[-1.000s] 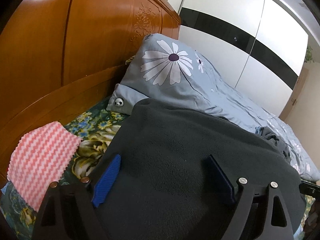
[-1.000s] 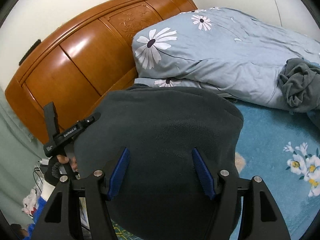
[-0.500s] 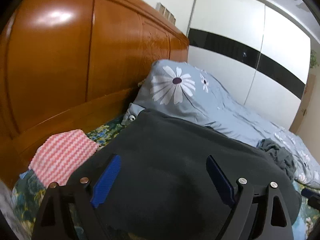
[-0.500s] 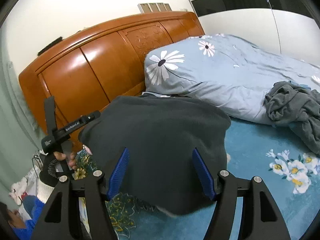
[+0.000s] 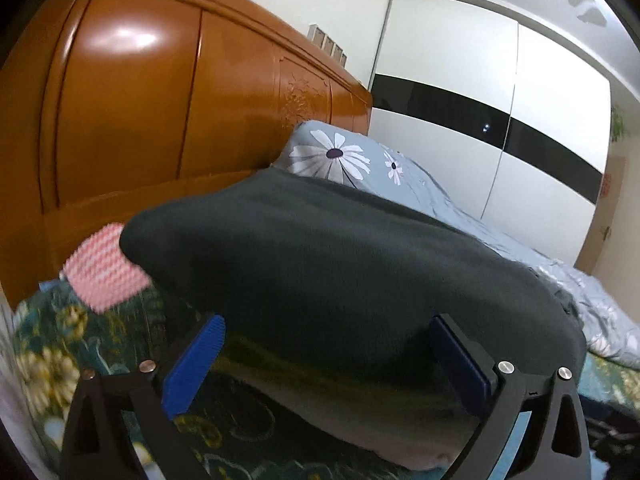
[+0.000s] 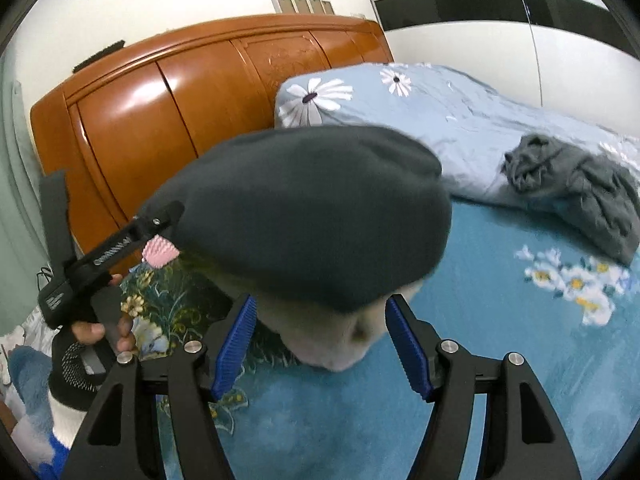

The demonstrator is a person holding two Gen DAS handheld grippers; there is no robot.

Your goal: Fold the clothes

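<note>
1. Fleece (image 5: 352, 276), a folded dark bundle, rides lifted over the bed (image 6: 500, 280).
2. Both grippers, left (image 5: 326, 360) and right (image 6: 322, 342), gape wide beneath it, pinching nothing.
3. Keep them level so it stays folded.

orange headboard (image 6: 168, 92), floral pillow (image 6: 340, 92), white wardrobe (image 5: 500, 128)

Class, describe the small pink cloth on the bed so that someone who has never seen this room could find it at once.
Start at the orange wooden headboard and drop to the dark floral bedspread at its foot. The pink cloth lies there, beside the dark folded garment. Its pink and white zigzag stripes set it apart from the grey and blue fabrics around it.
</note>
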